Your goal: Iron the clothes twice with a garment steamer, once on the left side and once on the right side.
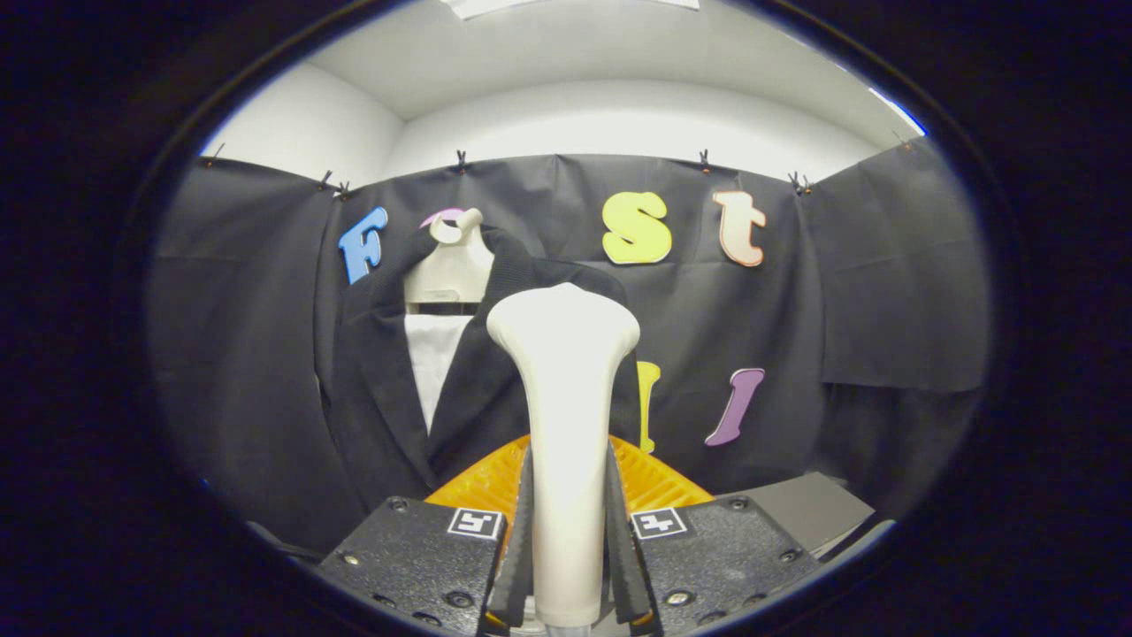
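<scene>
Clamped in the gripper [568,566], one garment steamer [564,416] stands upright before one dark jacket [389,398] on one hanger [449,265].

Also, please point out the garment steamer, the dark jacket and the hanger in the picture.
garment steamer [563,398]: gripper view, on its neck, above the fingers gripping it.
dark jacket [380,389]: gripper view, on its lapel.
hanger [448,265]: gripper view, on its pale body, below the hook.
</scene>
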Motion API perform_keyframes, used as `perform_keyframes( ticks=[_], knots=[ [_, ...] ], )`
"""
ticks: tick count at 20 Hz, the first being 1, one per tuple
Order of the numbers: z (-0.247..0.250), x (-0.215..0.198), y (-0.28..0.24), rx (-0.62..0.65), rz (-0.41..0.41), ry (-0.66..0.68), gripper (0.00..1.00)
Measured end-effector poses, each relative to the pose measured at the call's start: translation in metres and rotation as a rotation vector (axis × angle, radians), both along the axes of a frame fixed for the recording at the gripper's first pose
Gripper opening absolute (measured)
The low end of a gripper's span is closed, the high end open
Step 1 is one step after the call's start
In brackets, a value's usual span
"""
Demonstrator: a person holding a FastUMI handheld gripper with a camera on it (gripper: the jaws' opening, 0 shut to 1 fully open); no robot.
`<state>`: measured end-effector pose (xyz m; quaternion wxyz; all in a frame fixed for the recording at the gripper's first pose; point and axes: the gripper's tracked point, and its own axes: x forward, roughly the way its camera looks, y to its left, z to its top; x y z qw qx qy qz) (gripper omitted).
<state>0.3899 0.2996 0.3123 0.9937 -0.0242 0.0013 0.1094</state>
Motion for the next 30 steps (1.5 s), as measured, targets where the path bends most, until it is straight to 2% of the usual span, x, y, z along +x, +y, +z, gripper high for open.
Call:
perform_keyframes(
  ticks=[8, 18, 30],
  knots=[
    [-0.009, 0.028, 0.042, -0.015, -0.012, 0.026, 0.40],
    [-0.033, 0.035, 0.037, -0.037, -0.059, 0.061, 0.40],
    [-0.098, 0.028, 0.030, -0.062, -0.077, 0.153, 0.40]
  ],
)
